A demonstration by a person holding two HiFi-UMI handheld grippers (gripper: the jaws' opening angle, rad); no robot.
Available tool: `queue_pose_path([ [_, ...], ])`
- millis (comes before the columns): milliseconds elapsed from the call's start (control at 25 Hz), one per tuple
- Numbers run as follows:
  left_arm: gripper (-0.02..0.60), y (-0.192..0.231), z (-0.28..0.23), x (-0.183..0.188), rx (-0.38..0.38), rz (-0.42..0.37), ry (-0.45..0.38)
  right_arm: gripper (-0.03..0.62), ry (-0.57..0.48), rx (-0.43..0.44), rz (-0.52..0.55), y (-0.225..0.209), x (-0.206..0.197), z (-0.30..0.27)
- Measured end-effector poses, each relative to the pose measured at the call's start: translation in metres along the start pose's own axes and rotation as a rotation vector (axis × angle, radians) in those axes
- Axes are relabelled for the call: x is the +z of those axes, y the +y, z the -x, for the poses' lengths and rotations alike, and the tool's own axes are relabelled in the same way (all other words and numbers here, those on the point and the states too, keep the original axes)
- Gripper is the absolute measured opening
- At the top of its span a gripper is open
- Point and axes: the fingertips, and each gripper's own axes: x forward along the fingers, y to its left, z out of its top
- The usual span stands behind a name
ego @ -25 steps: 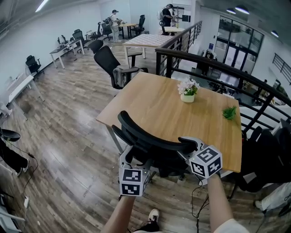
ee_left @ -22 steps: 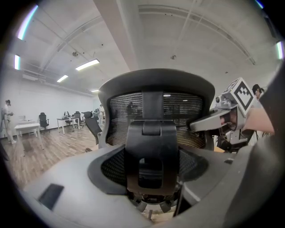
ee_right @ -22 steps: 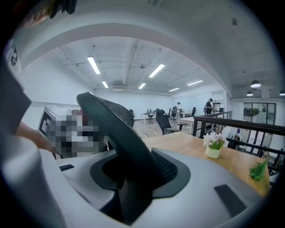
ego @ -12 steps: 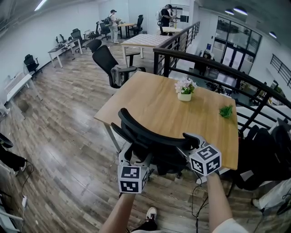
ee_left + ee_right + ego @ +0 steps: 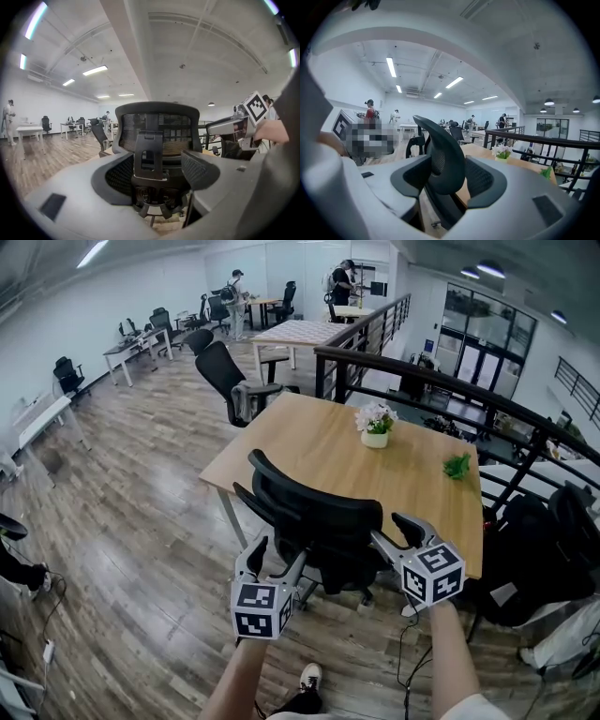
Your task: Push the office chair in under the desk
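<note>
A black mesh office chair (image 5: 314, 512) stands with its seat partly under the near edge of the wooden desk (image 5: 323, 451). Its back faces me. My left gripper (image 5: 277, 557) hangs open just behind the lower left of the backrest, touching nothing. In the left gripper view the backrest (image 5: 157, 126) fills the gap beyond the open gripper (image 5: 157, 171). My right gripper (image 5: 392, 531) is at the backrest's right edge and its jaws are opening. In the right gripper view that edge (image 5: 445, 154) shows between the gripper's (image 5: 447, 176) pads, which do not press on it.
A white pot of flowers (image 5: 375, 420) and a small green plant (image 5: 457, 466) sit on the desk. A black railing (image 5: 450, 381) runs behind it. Another black chair (image 5: 230, 381) stands at the far left corner, dark bags (image 5: 553, 540) at the right. My shoe (image 5: 314, 677) is on the wooden floor.
Both grippers have come back off the chair's backrest and their jaws stand wider apart. The chair sits slightly closer to the desk.
</note>
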Motion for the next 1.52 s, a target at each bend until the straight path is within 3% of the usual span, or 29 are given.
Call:
queue_pose_path([
  [400, 0.345, -0.035, 0.096, -0.012, -0.026, -0.002, -0.030, 0.247, -0.041, -0.066, -0.056, 0.042, -0.002, 0.109],
  [520, 0.346, -0.051, 0.127, -0.001, -0.038, 0.012, -0.068, 0.244, -0.056, -0.061, -0.053, 0.062, 0.001, 0.144],
  [840, 0.322, -0.093, 0.210, 0.018, -0.095, -0.040, -0.114, 0.193, -0.099, -0.112, -0.044, 0.116, 0.007, 0.228],
  [920, 0.297, -0.101, 0.229, 0.020, -0.098, -0.051, -0.125, 0.173, -0.103, -0.132, -0.039, 0.125, 0.008, 0.247],
  [1080, 0.183, -0.113, 0.256, 0.021, -0.091, -0.084, -0.146, 0.136, -0.120, -0.131, -0.024, 0.142, 0.009, 0.269],
  [1320, 0.068, -0.130, 0.297, 0.023, -0.103, -0.147, -0.153, 0.027, -0.177, -0.110, -0.007, 0.175, 0.028, 0.301],
  [1520, 0.011, -0.146, 0.328, 0.024, -0.110, -0.176, -0.167, 0.020, -0.192, -0.071, 0.010, 0.201, 0.029, 0.325],
])
